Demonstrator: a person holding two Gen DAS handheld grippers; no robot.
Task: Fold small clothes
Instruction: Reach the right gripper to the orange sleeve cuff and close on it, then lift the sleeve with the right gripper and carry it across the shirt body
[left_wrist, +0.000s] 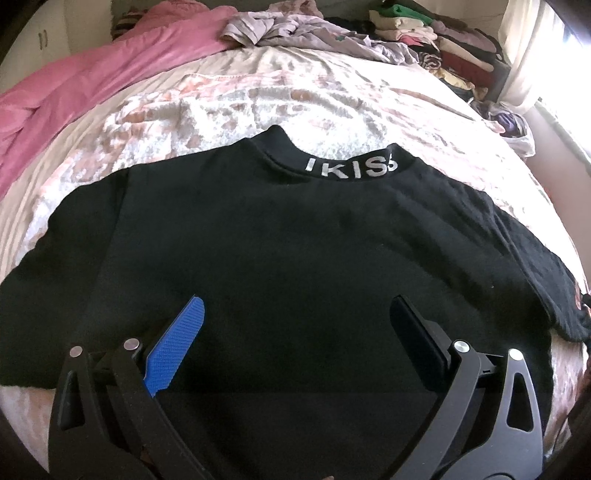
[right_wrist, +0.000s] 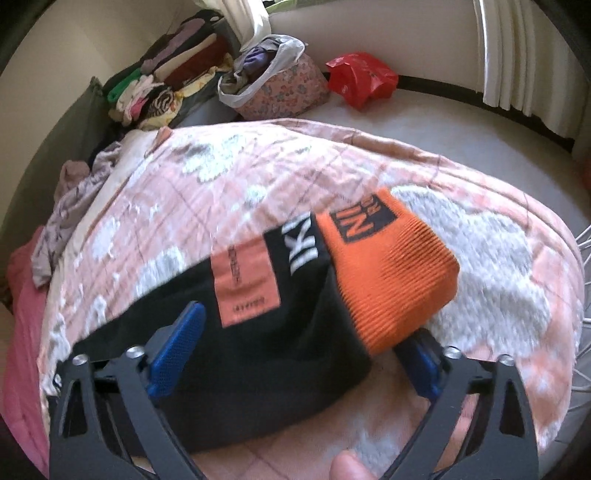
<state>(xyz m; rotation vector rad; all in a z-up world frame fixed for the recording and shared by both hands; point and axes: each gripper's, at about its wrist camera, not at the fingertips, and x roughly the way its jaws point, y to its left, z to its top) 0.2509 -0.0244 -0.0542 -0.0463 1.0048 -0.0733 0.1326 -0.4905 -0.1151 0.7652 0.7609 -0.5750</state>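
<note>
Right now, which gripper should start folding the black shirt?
Probably the left gripper. It hangs open over the middle of the black shirt, spread flat on the bed. The right gripper, also open, sits at the shirt's edge by an orange cuff.

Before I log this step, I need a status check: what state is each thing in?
Black top: spread flat on the bed, collar away from the camera, not yet folded.
Orange cuff: lying across the top's edge.
Left gripper: open, over the top.
Right gripper: open, at the top's corner.
Bedspread: wrinkled.
Red bag: crumpled.
</note>
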